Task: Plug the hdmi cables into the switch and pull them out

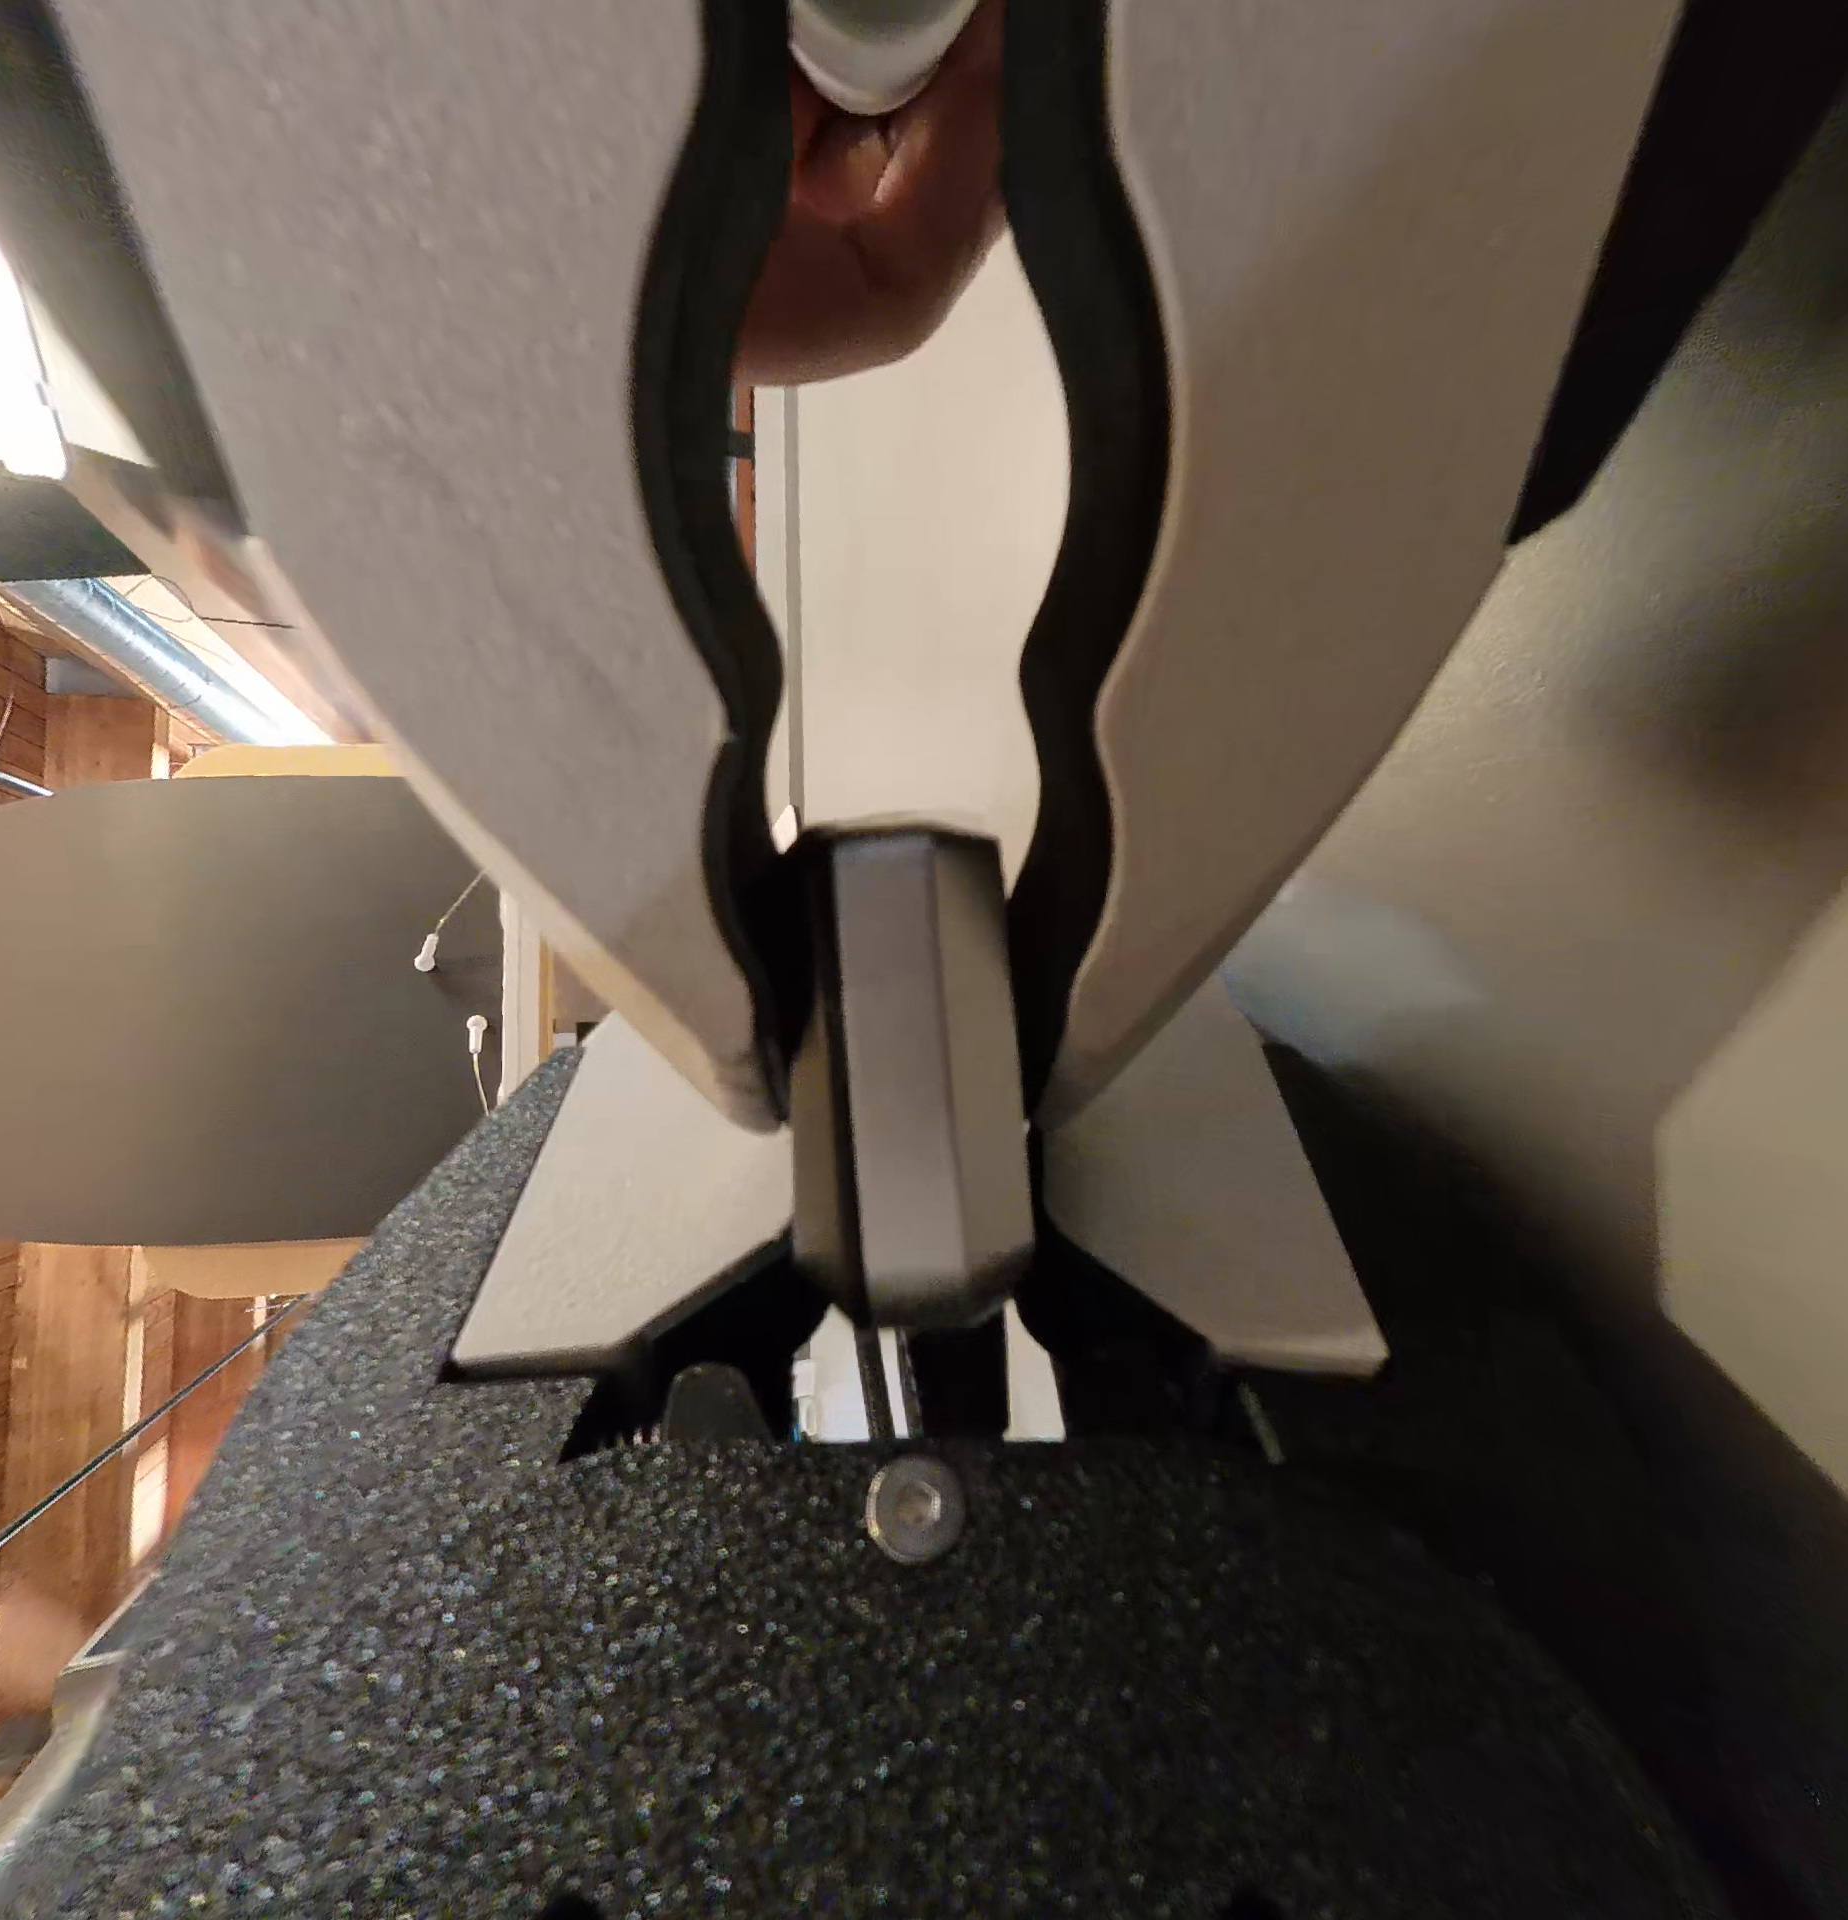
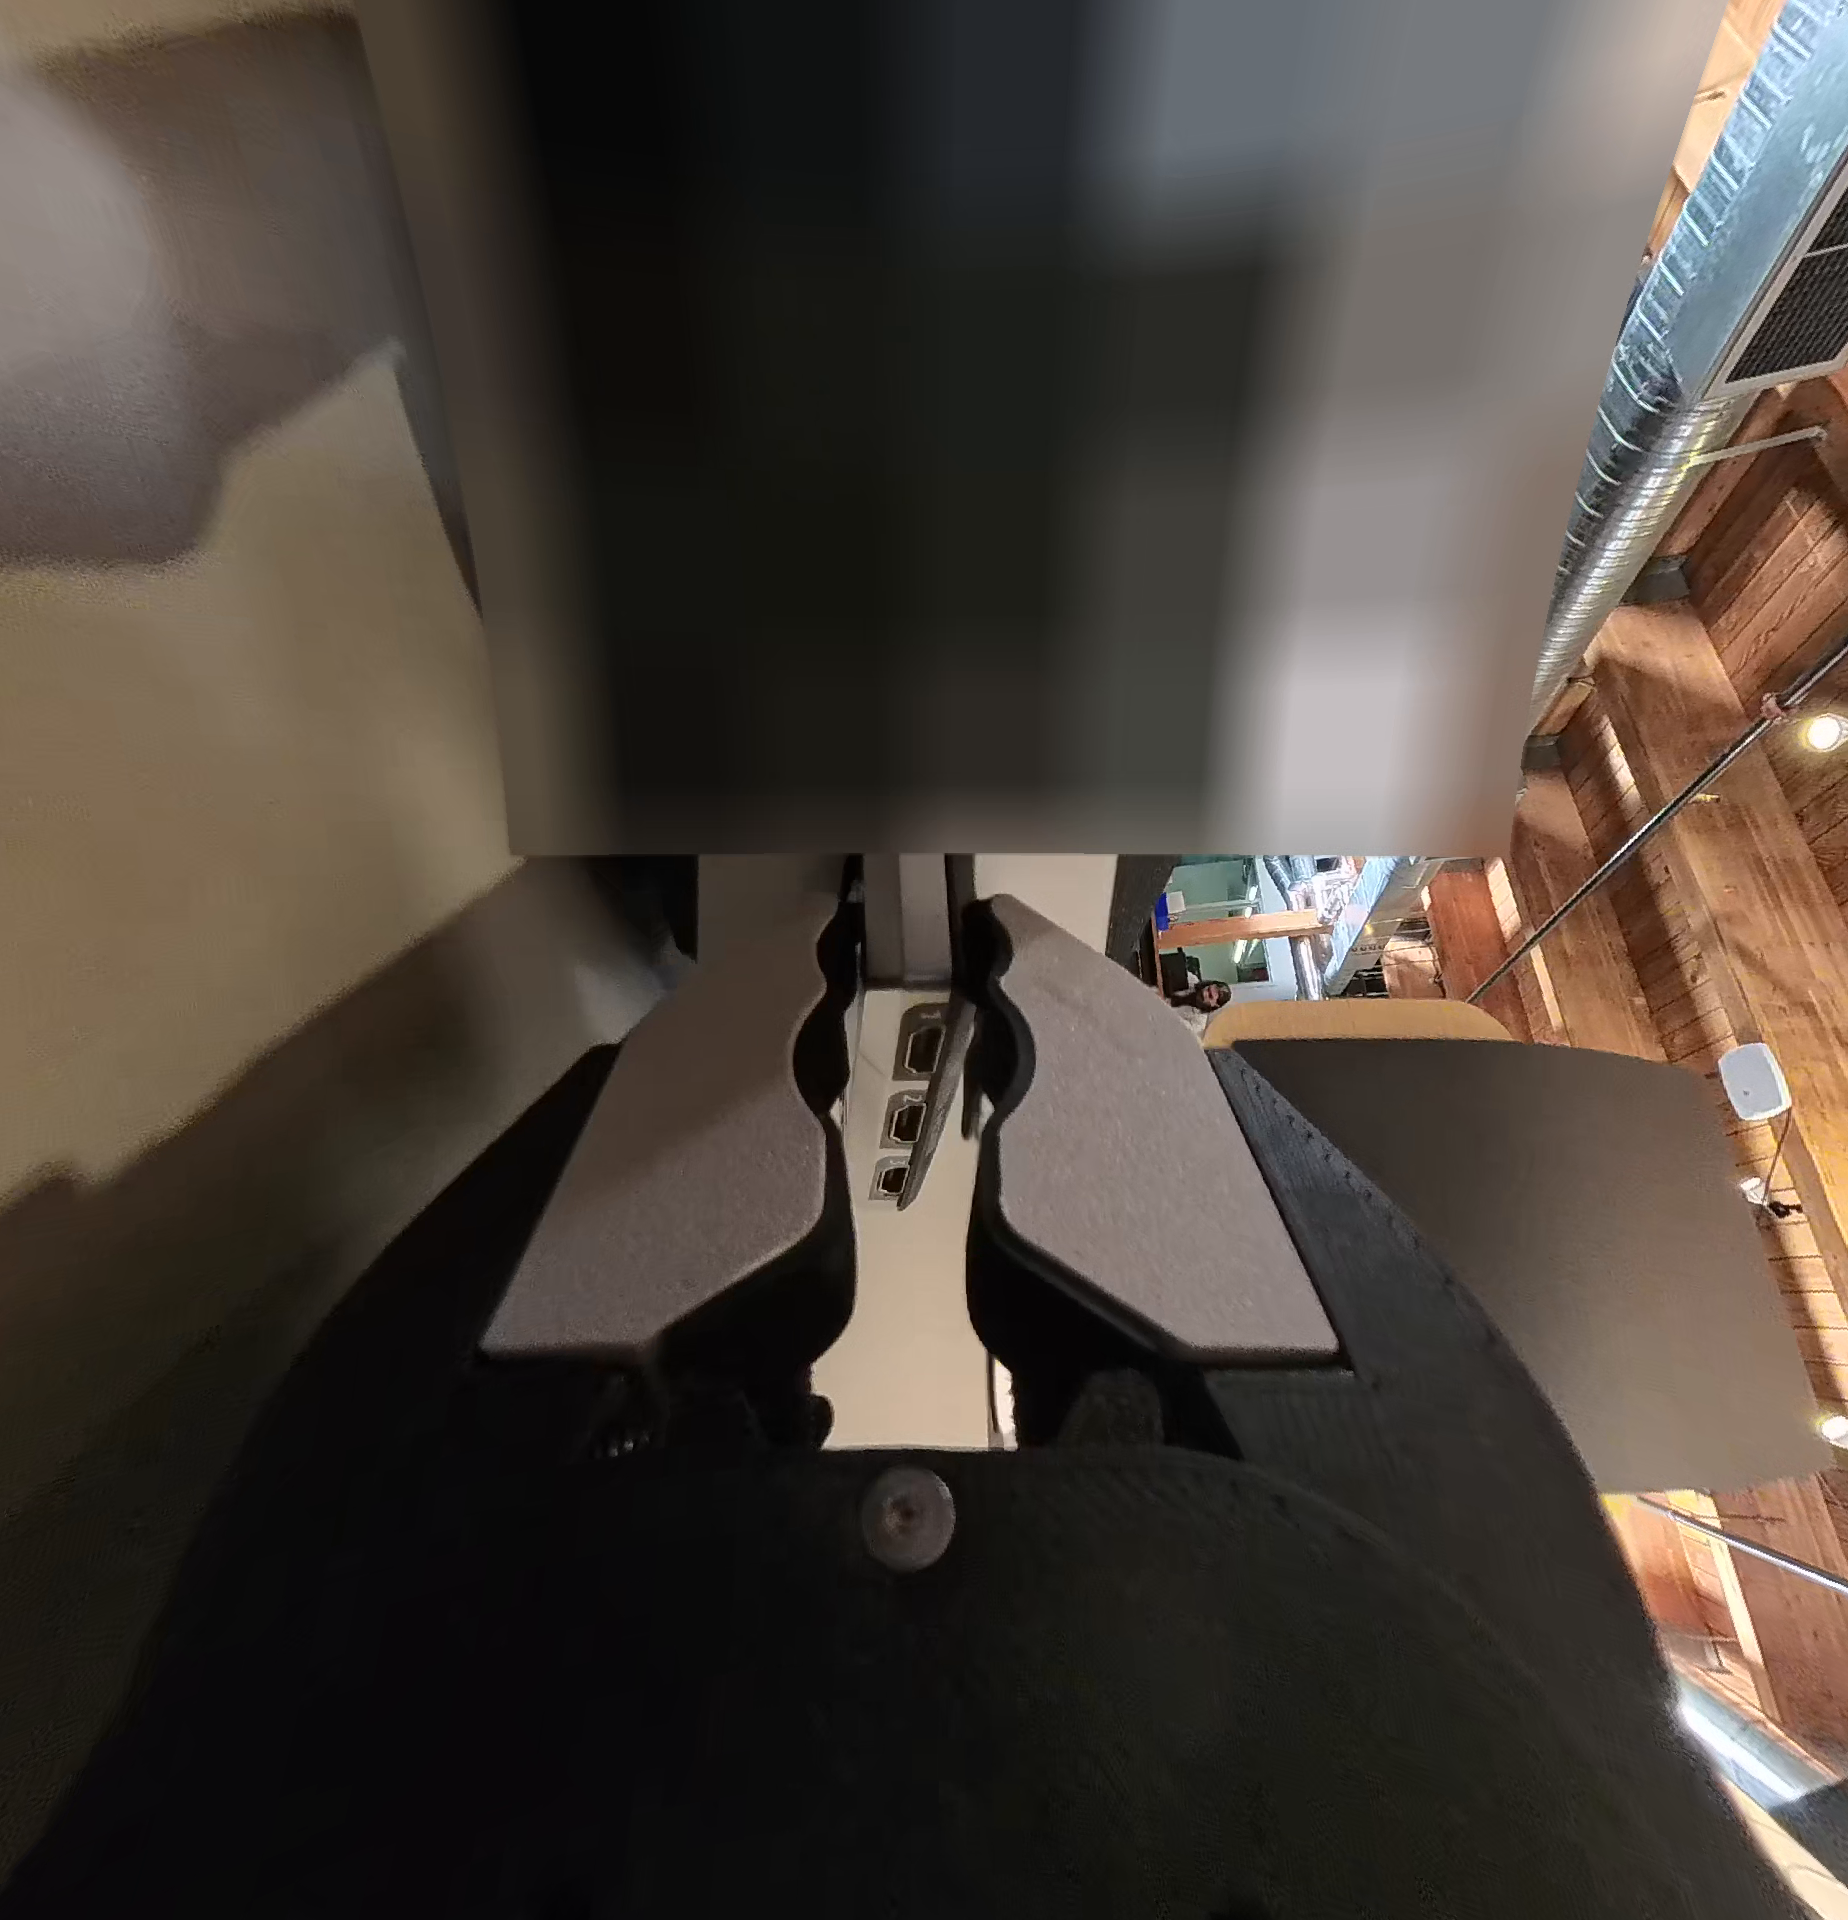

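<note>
The switch (image 1: 899,1091) is a dark grey slab held in the air between both grippers, which face each other. My right gripper (image 1: 909,1117) reaches in from the top of the left wrist view, and its grey fingers (image 1: 546,675) pinch the switch at their tips. My left gripper (image 1: 915,1049) has its fingers (image 1: 608,1226) on either side of the switch's near end, and the slab fills the gap. In the right wrist view the switch (image 2: 939,1101) lies between the fingers of my right gripper (image 2: 909,914), with a row of ports (image 2: 912,1049) showing. No HDMI cable is in view.
A person's hand (image 1: 858,260) shows behind the right gripper. Dark round hanging panels (image 1: 224,1018) (image 2: 1522,1247) are off to the side. A metal duct (image 2: 1678,364) and wooden boards (image 2: 1730,883) lie beyond. A white wall (image 1: 899,623) is straight ahead.
</note>
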A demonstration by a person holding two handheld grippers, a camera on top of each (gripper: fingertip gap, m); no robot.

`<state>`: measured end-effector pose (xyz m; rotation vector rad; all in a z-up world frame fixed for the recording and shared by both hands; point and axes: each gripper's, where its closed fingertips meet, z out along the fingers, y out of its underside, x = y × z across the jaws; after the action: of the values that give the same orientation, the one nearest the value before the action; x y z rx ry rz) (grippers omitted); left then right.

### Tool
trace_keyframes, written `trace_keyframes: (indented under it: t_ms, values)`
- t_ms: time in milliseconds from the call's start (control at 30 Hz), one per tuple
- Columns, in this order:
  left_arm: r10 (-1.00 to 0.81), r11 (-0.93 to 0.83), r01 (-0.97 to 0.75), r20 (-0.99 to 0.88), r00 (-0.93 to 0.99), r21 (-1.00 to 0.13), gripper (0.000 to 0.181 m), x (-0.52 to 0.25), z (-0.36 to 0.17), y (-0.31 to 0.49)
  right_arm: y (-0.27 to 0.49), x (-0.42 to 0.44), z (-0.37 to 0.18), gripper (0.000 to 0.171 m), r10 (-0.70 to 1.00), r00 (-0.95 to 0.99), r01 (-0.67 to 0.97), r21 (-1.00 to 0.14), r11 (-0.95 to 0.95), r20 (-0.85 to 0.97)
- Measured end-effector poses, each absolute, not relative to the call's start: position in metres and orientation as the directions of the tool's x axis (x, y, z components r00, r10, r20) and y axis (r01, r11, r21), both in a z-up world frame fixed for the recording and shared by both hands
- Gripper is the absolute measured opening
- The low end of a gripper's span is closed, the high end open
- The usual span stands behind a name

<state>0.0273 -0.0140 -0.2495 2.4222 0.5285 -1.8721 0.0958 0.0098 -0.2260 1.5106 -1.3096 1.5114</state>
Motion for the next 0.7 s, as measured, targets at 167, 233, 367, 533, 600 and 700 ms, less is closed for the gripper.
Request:
trace_keyframes:
  t_ms: [167,233,367,533,600,700]
  values:
    - [0.290,-0.933,0.276,-0.938,0.189,-0.232,0.036,0.029,-0.241,-0.013,0.010,0.076,-0.228,0.020,-0.203,-0.140,-0.947,-0.191,-0.258,0.969]
    - [0.298,-0.930,0.275,-0.937,0.180,-0.243,0.034,0.029,-0.239,-0.013,0.010,0.067,-0.228,0.020,-0.196,-0.132,-0.956,-0.177,-0.234,0.972]
    - [0.308,-0.927,0.274,-0.937,0.165,-0.256,0.032,0.030,-0.235,-0.013,0.010,0.045,-0.227,0.020,-0.175,-0.109,-0.975,-0.139,-0.174,0.979]
    - [0.327,-0.919,0.282,-0.931,0.161,-0.274,0.030,0.031,-0.234,-0.015,0.009,0.012,-0.213,0.020,-0.108,-0.067,-0.994,-0.075,-0.077,0.992]
    - [0.329,-0.917,0.288,-0.931,0.158,-0.275,0.030,0.031,-0.234,-0.017,0.010,0.000,-0.202,0.020,-0.072,-0.039,-0.998,-0.041,-0.036,0.997]
    - [0.329,-0.916,0.293,-0.932,0.154,-0.275,0.029,0.032,-0.233,-0.019,0.016,-0.018,-0.178,0.021,-0.007,-0.016,-1.000,-0.016,0.026,1.000]
